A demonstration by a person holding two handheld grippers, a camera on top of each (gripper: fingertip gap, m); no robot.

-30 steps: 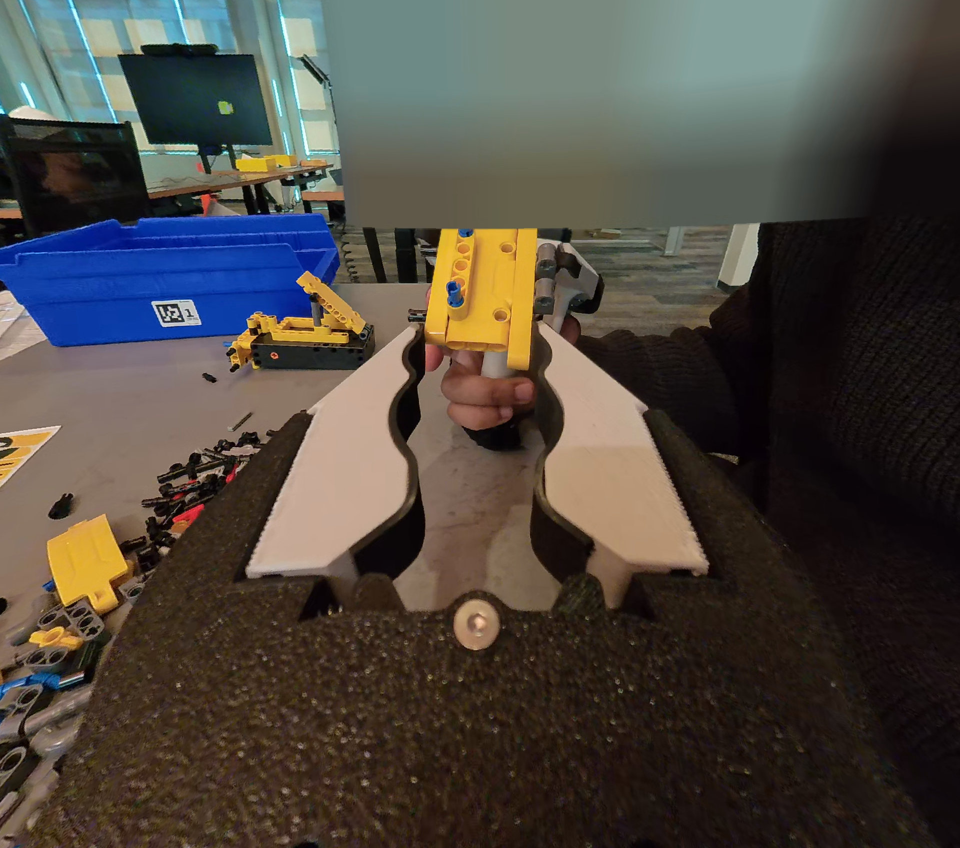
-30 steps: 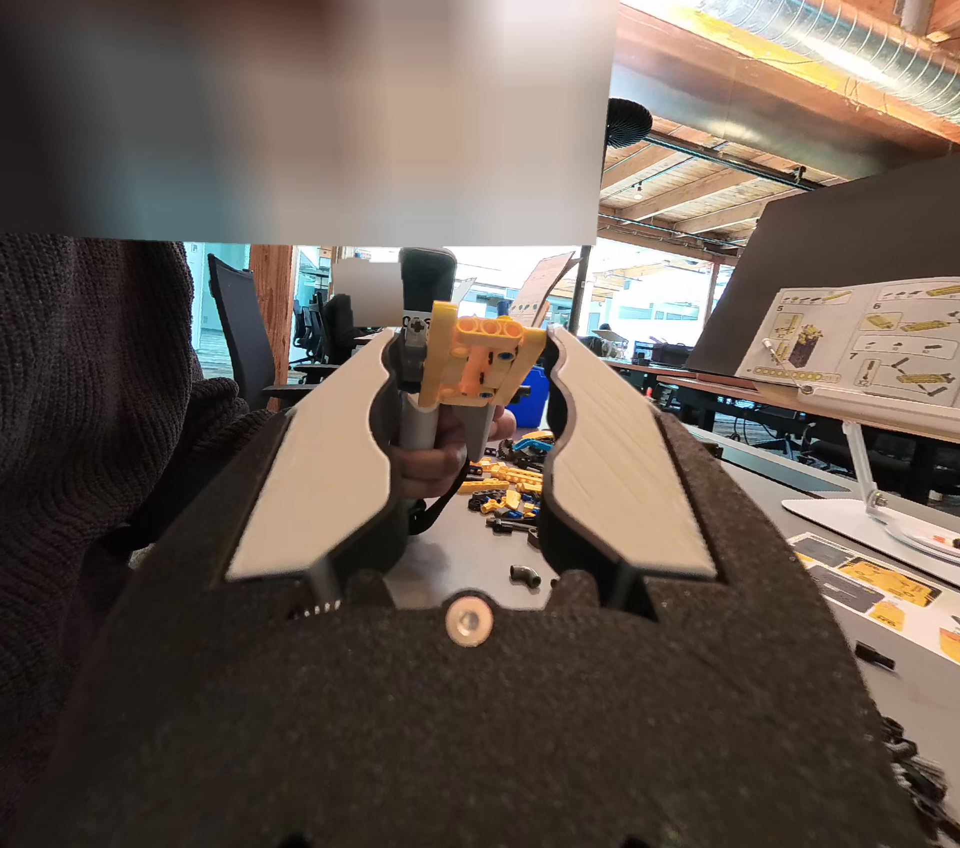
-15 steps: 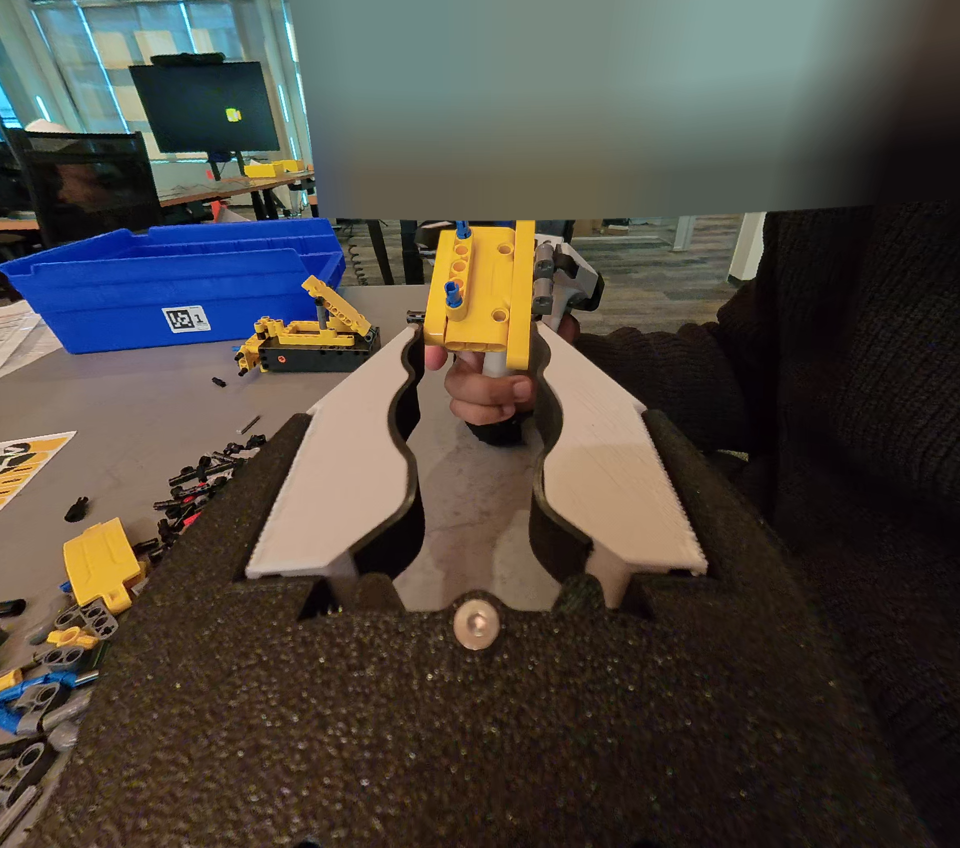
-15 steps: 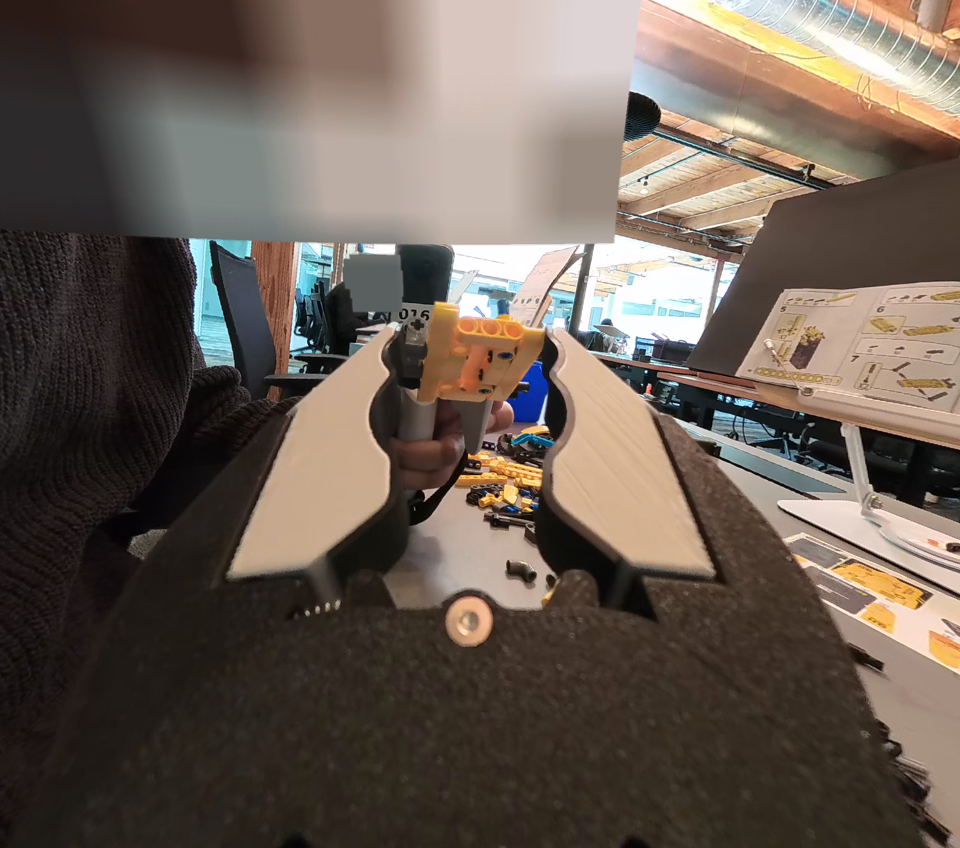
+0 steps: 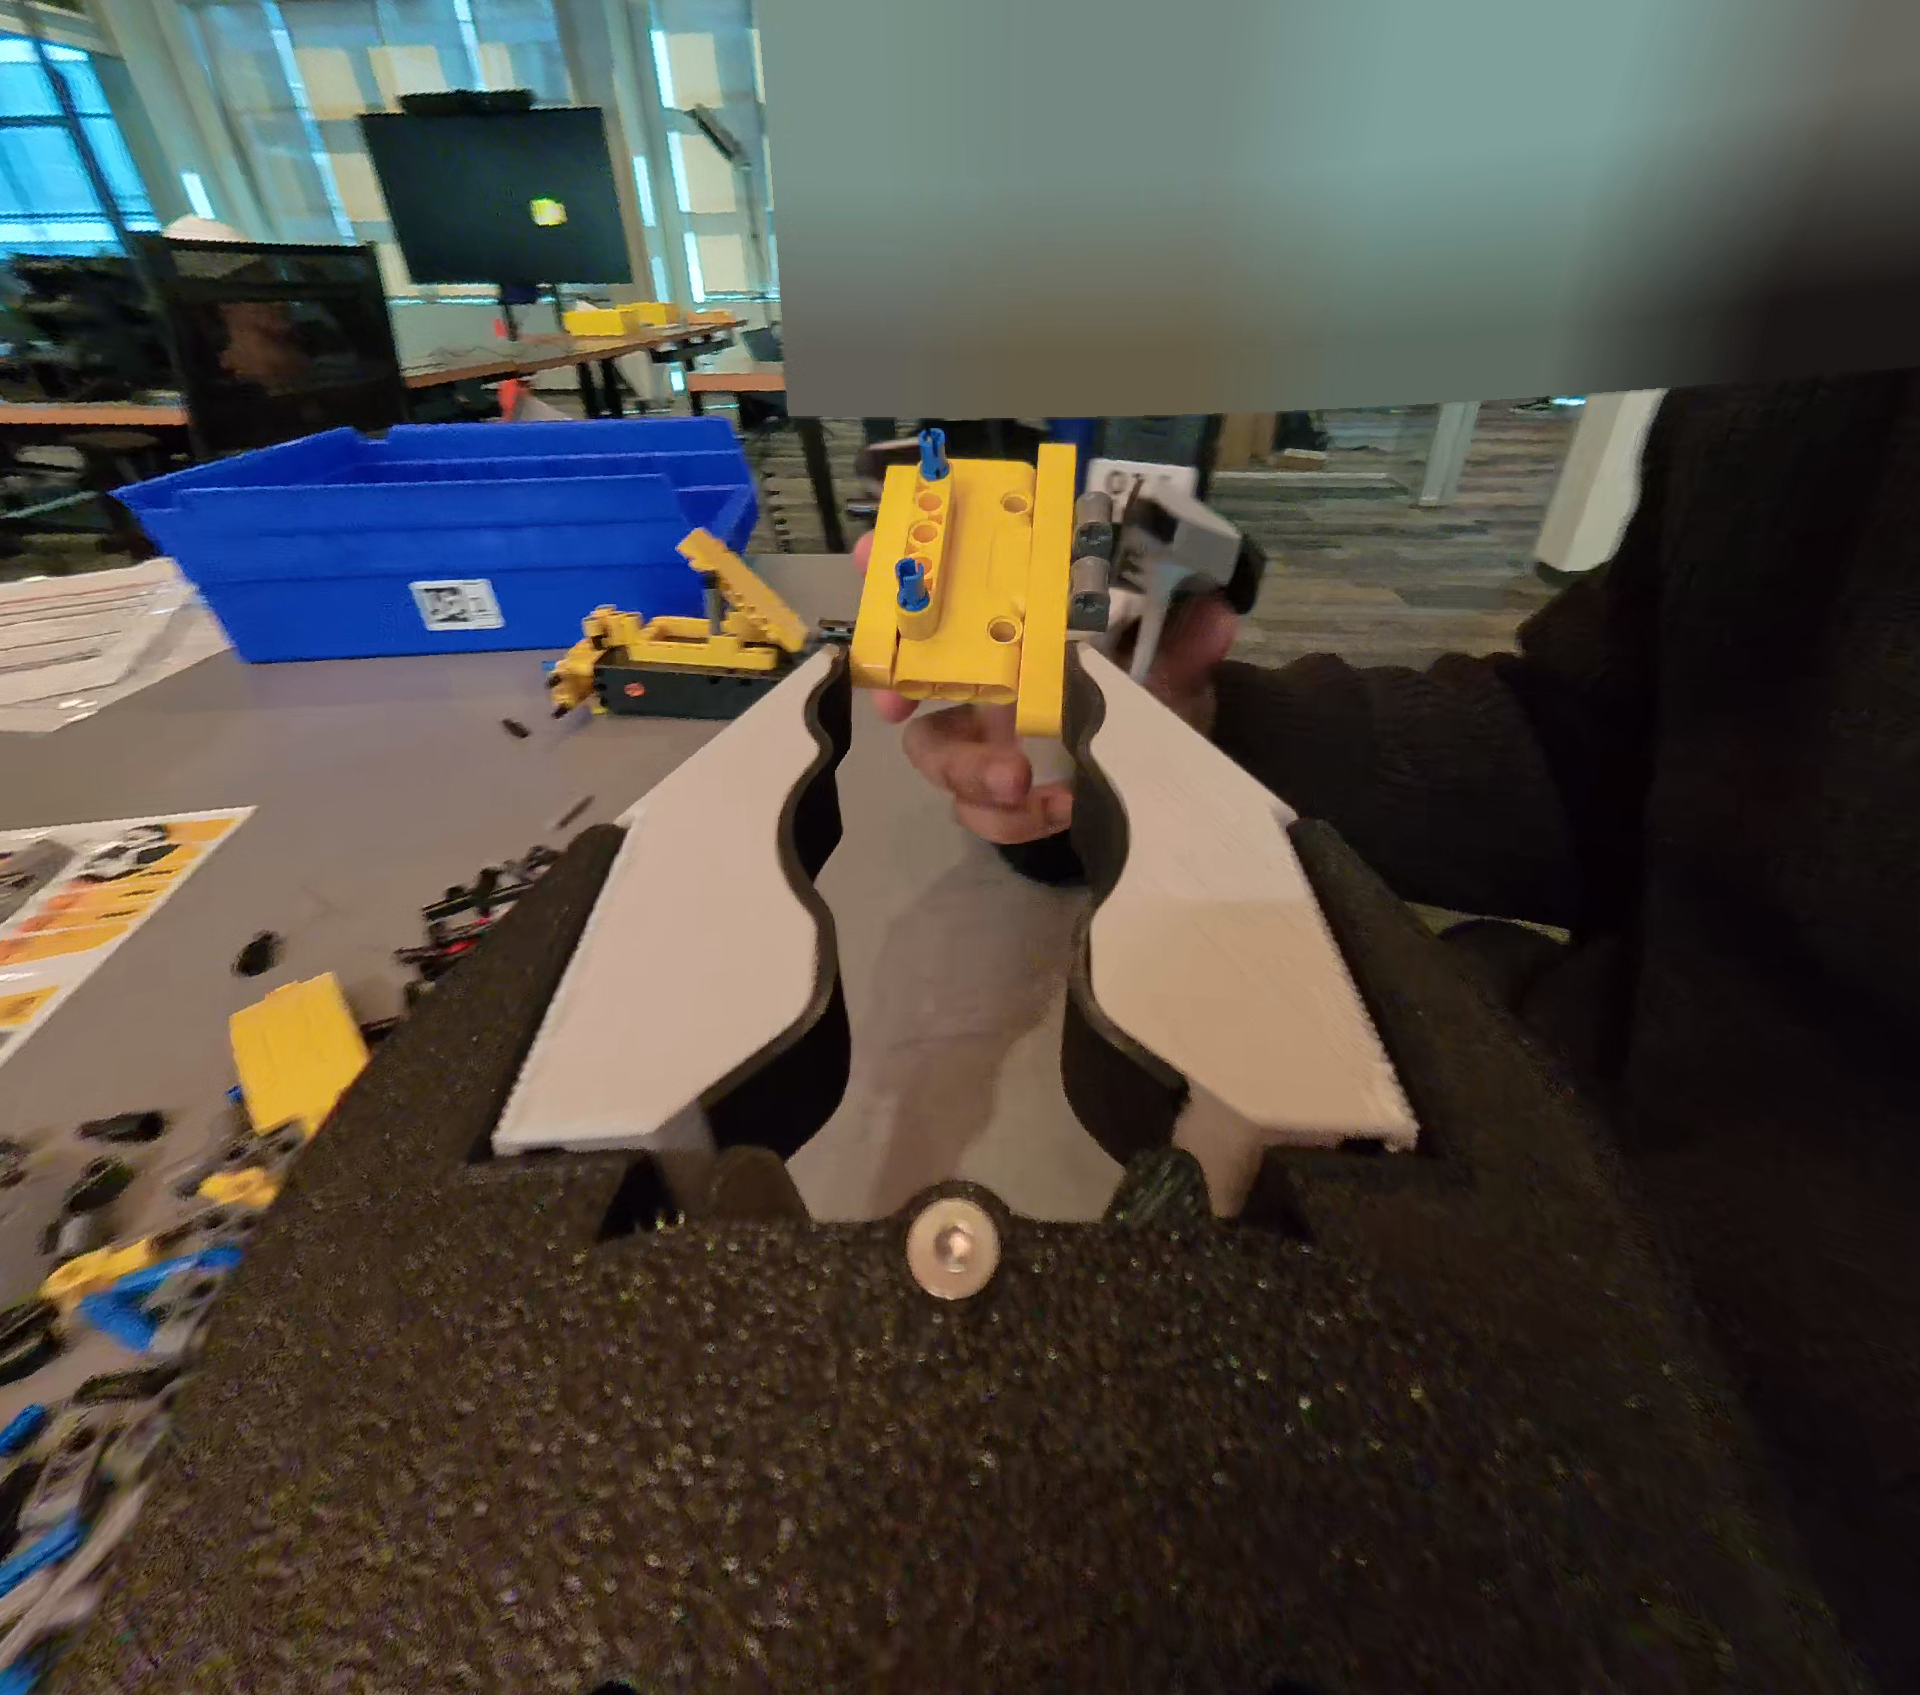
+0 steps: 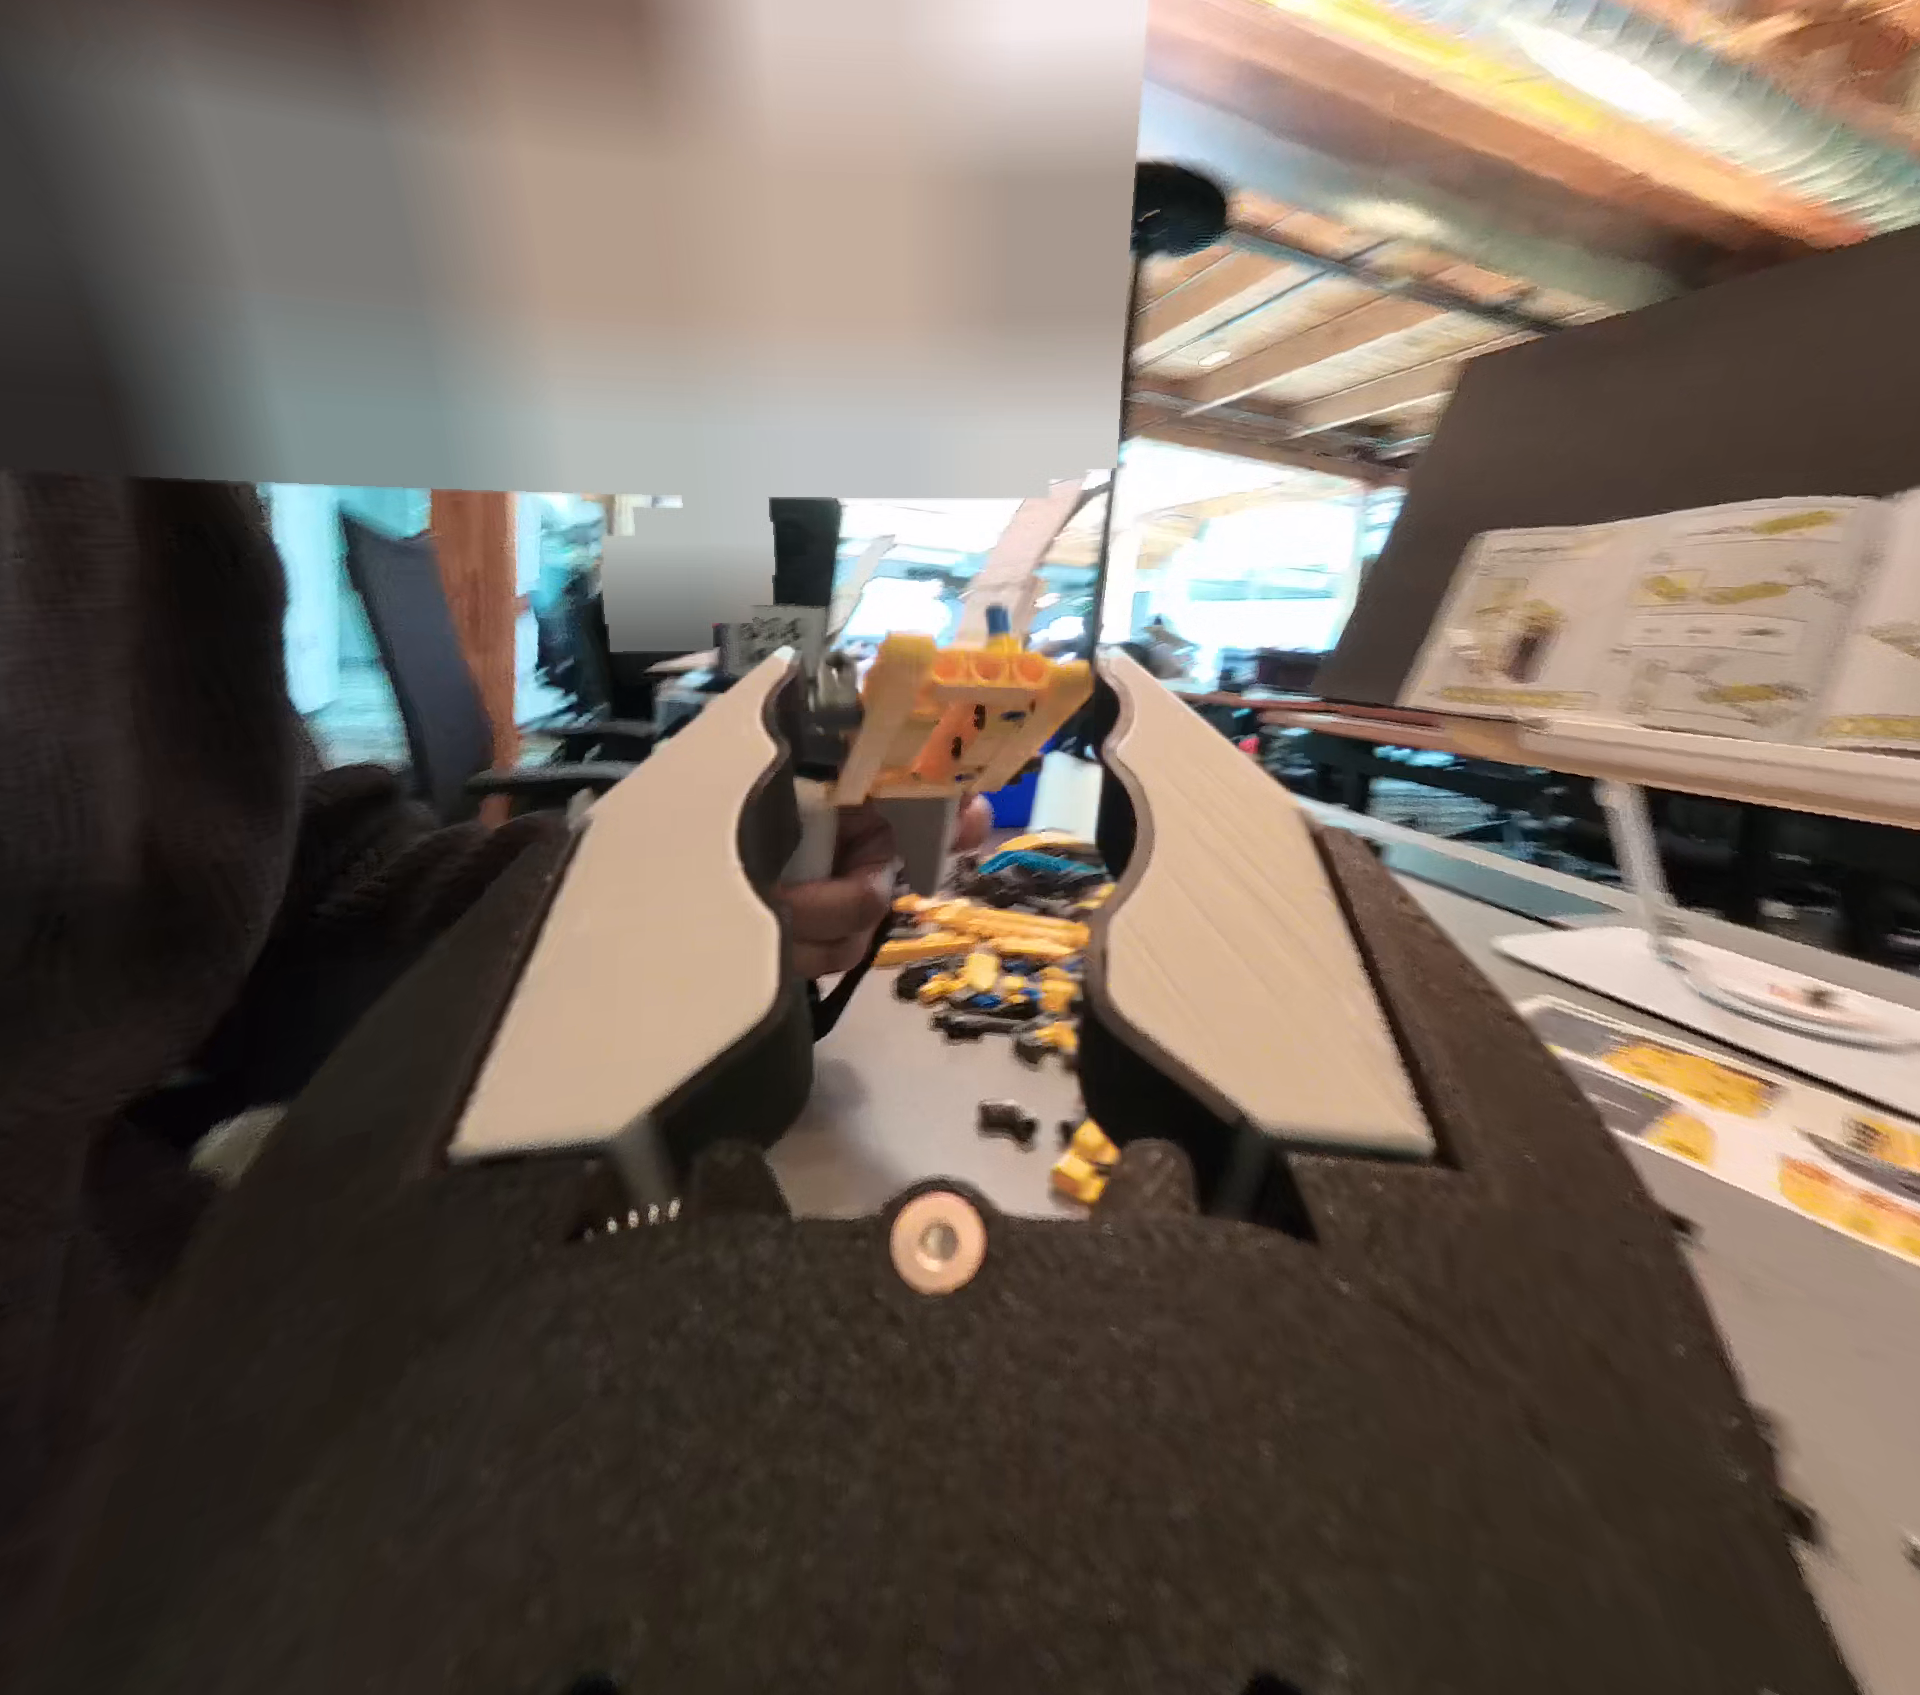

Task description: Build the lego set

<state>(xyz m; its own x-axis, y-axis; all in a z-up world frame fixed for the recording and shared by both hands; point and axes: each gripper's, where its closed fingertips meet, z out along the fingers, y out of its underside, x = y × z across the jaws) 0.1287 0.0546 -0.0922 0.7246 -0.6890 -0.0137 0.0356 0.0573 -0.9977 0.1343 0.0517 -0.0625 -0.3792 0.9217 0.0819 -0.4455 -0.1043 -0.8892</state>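
Note:
My left gripper (image 5: 956, 679) is shut on a yellow brick assembly (image 5: 966, 596) with blue pins and holds it up above the grey table (image 5: 312, 762). Dark grey connectors sit on the assembly's right side. The right gripper (image 5: 1174, 554) shows just beyond them, held by a hand (image 5: 987, 772). In the right wrist view the same assembly (image 6: 977, 710) sits tilted between the tips of my right gripper (image 6: 945, 669). Its jaws stand apart on either side, with a small gap to the assembly. The right wrist view is blurred by motion.
A blue bin (image 5: 436, 533) and a small yellow and black model (image 5: 675, 669) stand at the back left. Loose parts (image 5: 156, 1230) and a yellow panel (image 5: 296, 1063) lie at the left. An instruction booklet on a stand (image 6: 1662, 637) is at the right, and a pile of parts (image 6: 997, 949) lies ahead.
The assembly has tilted in the right wrist view and a blue pin now shows on top. It stays fixed between the left fingers. Both grippers have shifted a little.

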